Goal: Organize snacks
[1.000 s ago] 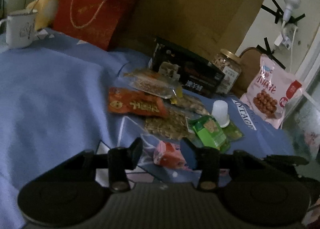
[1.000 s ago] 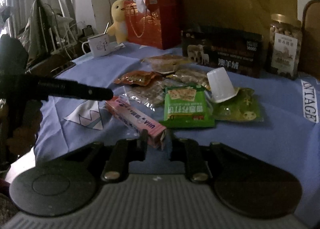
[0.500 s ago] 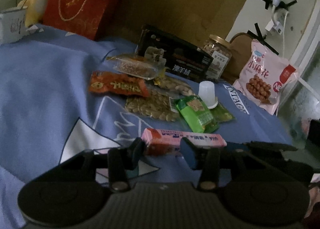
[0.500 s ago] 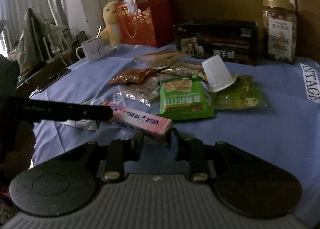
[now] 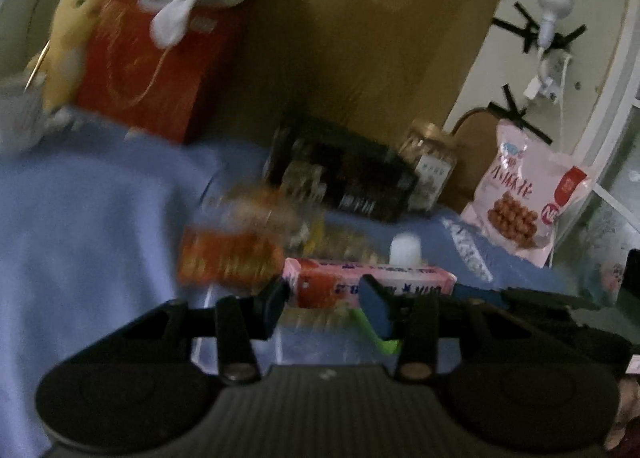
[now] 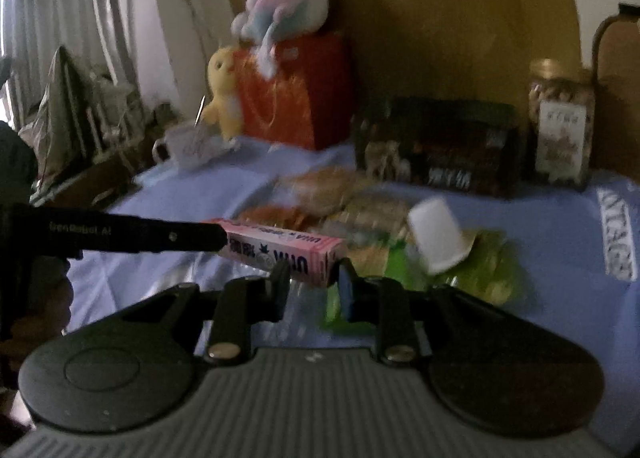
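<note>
Matt blue cloth beneath a glossy printed pink carton, crinkled plastic packets and glass jar.

two plush toys, one jar, one mug

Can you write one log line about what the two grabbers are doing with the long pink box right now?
object: long pink cardboard snack box | left gripper: grips one end | right gripper: grips other end | box: held above blue tablecloth | view: blurred
</note>
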Demonstrator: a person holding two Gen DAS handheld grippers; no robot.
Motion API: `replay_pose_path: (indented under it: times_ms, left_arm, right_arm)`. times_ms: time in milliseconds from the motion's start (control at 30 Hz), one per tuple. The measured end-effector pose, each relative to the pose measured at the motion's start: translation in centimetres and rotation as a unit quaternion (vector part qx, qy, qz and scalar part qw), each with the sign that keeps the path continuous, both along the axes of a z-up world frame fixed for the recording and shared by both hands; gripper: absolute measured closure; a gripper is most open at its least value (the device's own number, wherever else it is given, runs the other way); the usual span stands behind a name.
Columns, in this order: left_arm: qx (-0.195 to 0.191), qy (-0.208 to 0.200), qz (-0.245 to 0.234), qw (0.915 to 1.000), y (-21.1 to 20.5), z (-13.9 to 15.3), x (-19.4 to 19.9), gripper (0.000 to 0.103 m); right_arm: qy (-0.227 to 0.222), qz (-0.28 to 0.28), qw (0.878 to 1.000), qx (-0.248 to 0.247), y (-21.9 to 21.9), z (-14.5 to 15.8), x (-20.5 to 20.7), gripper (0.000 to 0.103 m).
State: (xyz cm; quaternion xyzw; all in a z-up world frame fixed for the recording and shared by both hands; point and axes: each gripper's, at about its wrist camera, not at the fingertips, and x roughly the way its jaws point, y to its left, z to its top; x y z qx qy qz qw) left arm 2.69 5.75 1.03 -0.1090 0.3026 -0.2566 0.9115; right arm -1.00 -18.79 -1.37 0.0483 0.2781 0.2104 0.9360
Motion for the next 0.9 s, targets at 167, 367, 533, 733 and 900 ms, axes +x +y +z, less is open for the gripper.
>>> replay_pose_path:
  times_ms: [167,367,533,733,900]
  left_arm:
    - [0.004,-0.033,-0.022,0.9992,-3.0,3.1,5.2,0.063]
    - [0.016,-0.040,-0.033,0.9985,-8.0,4.2,14.7,0.062]
    - [0.031,-0.017,0.012,0.9993,-9.4,2.5,19.3,0.067]
    - [-0.014,-0.053,0.087,0.9947,-4.2,2.4,11.8,0.067]
    - [-0.012,-0.039,0.121,0.9918,-2.2,0.9,6.9,0.067]
  right_arm:
    - [-0.058,-0.039,0.998,-0.009,-1.4,2.6,2.9,0.075]
    - [-0.097,-0.089,0.991,-0.022,-4.0,3.4,10.4,0.075]
    - [-0.106,-0.144,0.983,-0.048,-5.8,0.8,16.3,0.068]
    - [-0.128,-0.198,0.969,0.073,-10.1,-0.4,13.8,0.066]
    - [-0.074,-0.256,0.958,0.110,-11.8,-1.8,14.8,0.065]
